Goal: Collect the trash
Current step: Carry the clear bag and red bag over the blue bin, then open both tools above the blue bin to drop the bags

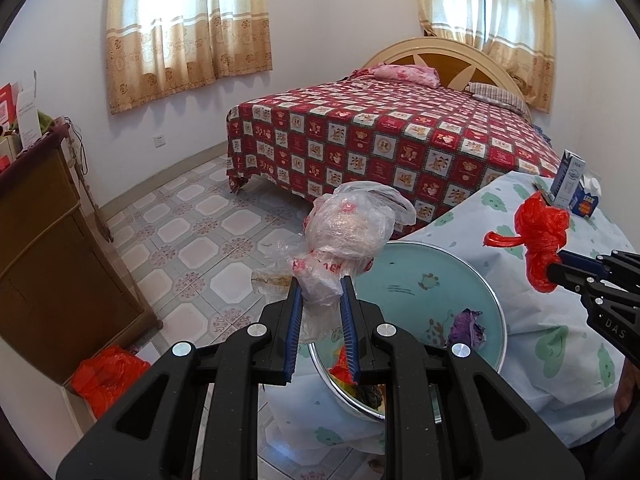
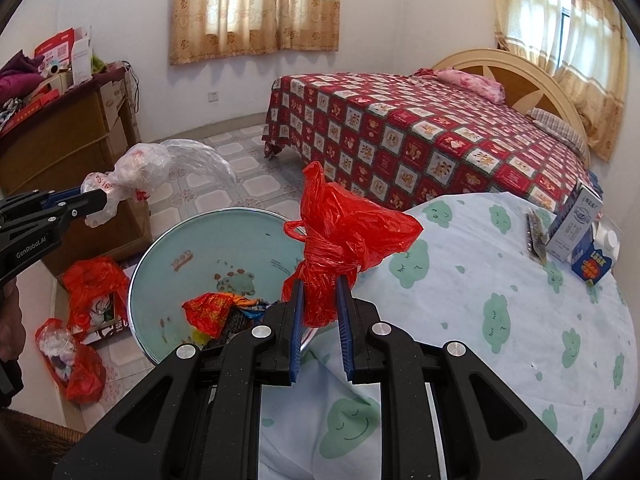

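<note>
Two knotted bags of trash held up over the basin (image 2: 256, 216), one per claw.

Left claw (image 1: 320, 292) clamped on the neck of the clear plastic bag (image 1: 352, 224), right claw (image 2: 319, 288) clamped on the twisted neck of the red plastic bag (image 2: 348, 224); gripped below the knots, probably so the bundles stand up and stay shut. Both tilted forward and down, side by side, poised just above the basin at the edge of the tabletop (image 2: 500, 280), apparently for dropping onto the wrappers (image 2: 216, 308) already inside. Cartons (image 2: 576, 228) untouched at the far side.
</note>
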The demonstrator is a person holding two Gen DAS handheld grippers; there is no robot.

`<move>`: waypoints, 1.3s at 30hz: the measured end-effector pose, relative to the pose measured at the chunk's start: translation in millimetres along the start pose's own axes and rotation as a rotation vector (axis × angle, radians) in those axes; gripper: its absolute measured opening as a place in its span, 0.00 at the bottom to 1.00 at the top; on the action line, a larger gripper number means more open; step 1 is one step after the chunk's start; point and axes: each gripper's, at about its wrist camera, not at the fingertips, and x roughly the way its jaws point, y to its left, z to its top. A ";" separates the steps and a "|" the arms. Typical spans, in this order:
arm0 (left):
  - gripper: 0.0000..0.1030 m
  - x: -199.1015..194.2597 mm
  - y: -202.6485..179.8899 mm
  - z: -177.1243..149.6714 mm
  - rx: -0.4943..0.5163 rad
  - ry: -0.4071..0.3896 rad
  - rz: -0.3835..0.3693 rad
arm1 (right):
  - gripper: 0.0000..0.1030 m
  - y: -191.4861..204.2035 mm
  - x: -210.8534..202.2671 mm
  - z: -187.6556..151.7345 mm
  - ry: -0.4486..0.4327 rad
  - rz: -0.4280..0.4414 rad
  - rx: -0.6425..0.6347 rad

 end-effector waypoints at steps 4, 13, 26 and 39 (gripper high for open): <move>0.18 -0.6 4.3 1.0 -0.011 -0.002 0.004 | 0.16 5.3 3.4 3.0 0.002 0.007 -0.013; 0.18 -1.7 8.0 1.5 -0.020 -0.006 0.006 | 0.16 18.7 10.3 7.6 0.006 0.023 -0.037; 0.20 -0.1 1.9 2.5 -0.015 -0.006 -0.013 | 0.17 23.6 12.5 8.8 -0.010 0.041 -0.040; 0.63 -16.6 -15.6 1.4 -0.003 -0.060 -0.056 | 0.56 -1.5 -11.3 -5.6 -0.095 0.024 0.088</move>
